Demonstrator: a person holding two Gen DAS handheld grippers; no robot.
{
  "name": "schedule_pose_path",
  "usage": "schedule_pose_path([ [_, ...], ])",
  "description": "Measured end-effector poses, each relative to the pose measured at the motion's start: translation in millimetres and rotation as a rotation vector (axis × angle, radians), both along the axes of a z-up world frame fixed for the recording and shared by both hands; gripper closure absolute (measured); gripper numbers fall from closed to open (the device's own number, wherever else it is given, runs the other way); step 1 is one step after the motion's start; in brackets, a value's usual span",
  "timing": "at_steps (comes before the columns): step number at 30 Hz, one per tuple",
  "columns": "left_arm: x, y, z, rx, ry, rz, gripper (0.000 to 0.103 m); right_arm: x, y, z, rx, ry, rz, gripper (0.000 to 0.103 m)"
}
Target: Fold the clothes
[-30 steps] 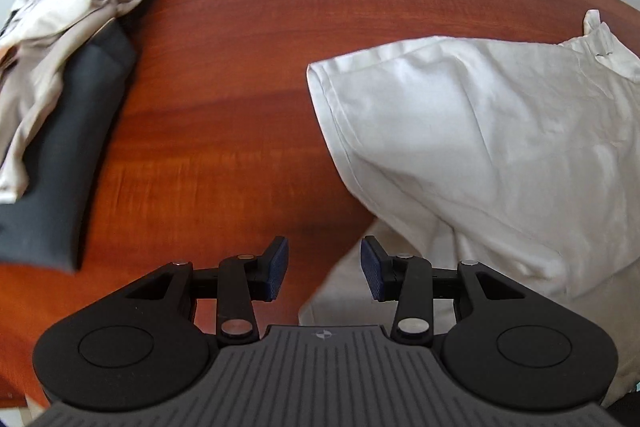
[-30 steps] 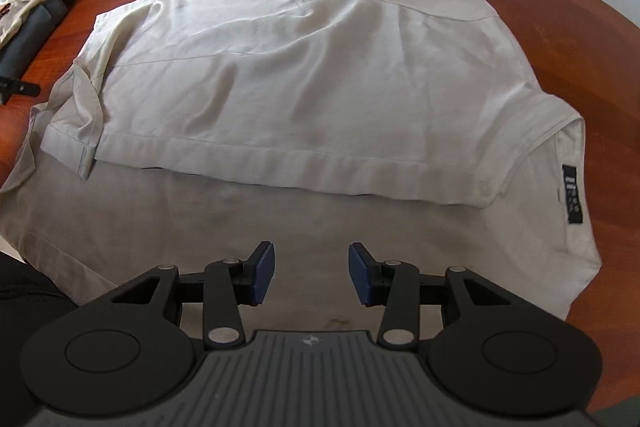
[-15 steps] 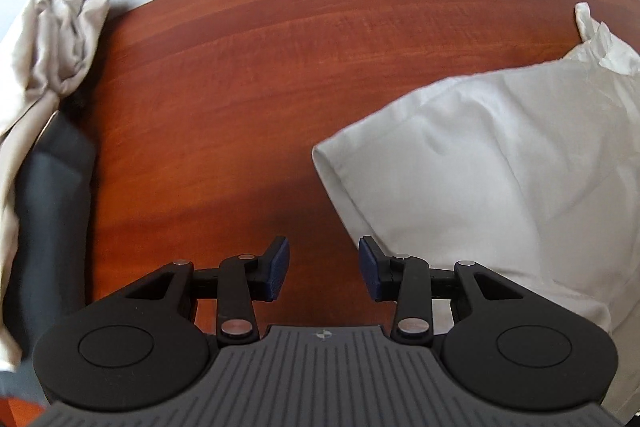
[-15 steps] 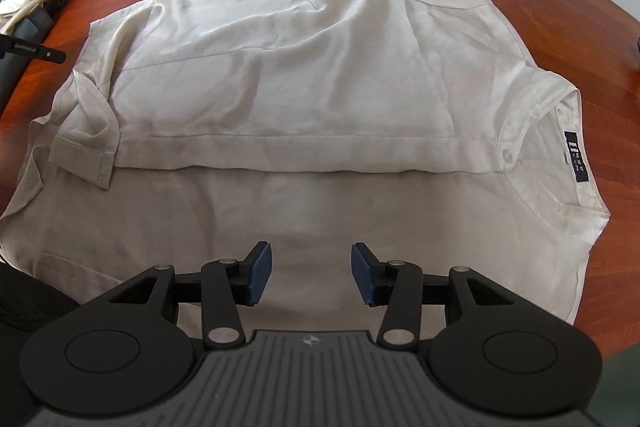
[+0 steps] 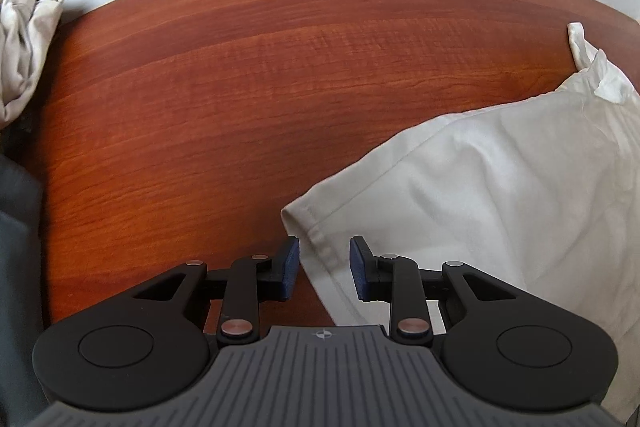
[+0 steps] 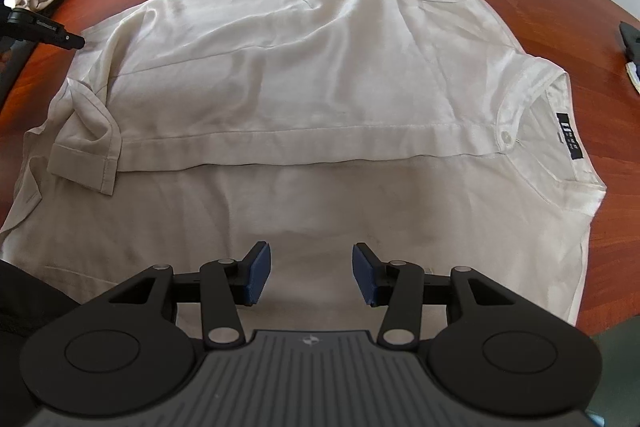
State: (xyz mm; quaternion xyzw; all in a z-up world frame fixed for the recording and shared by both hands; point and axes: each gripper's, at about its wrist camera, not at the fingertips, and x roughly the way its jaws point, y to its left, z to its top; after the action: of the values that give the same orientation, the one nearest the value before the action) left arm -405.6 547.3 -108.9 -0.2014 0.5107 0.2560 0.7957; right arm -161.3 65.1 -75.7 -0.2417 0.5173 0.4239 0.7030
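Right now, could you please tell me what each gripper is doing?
Left gripper: open, straddling the shirt hem, holding nothing.
Right gripper: open above the shirt, holding nothing.

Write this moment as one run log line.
left gripper: open, at shirt hem | right gripper: open, over shirt | table: shirt half folded

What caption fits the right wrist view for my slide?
Open right claw hovers over a half-folded beige shirt spread on a round wooden table.

Both wrist views downward, sharing shirt [image 6: 320, 75].
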Motion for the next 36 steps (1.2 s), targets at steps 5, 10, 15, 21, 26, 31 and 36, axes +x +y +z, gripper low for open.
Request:
schedule_pose_path([
  [5, 8, 3, -4, -0.001, 0.006, 0.0, 0.077, -2, -2, 1, -0.003, -0.004, -0.02, 0.05],
  [10, 8, 4, -4, 0.005, 0.008, 0.01, 0.077, -3, -5, 0, -0.003, -0.001, -0.029, 0.049],
  [15, 8, 4, -5, 0.017, 0.005, 0.01, 0.076, -3, -4, -1, -0.003, 0.002, -0.03, 0.048],
  [21, 10, 1, -6, 0.053, 0.003, -0.001, 0.09, -3, -1, -1, -0.005, 0.0, -0.02, 0.048],
  [26, 6, -3, 1, 0.128, -0.022, 0.032, 0.099, -5, -1, 0, -0.007, 0.001, -0.021, 0.048],
  [31, 8, 6, 13, 0.194, -0.038, 0.052, 0.1, -5, -2, -1, -0.007, 0.005, -0.02, 0.047],
  [36, 20, 26, 15, 0.204, -0.018, 0.05, 0.099, -5, -2, -2, -0.005, 0.008, -0.018, 0.047],
])
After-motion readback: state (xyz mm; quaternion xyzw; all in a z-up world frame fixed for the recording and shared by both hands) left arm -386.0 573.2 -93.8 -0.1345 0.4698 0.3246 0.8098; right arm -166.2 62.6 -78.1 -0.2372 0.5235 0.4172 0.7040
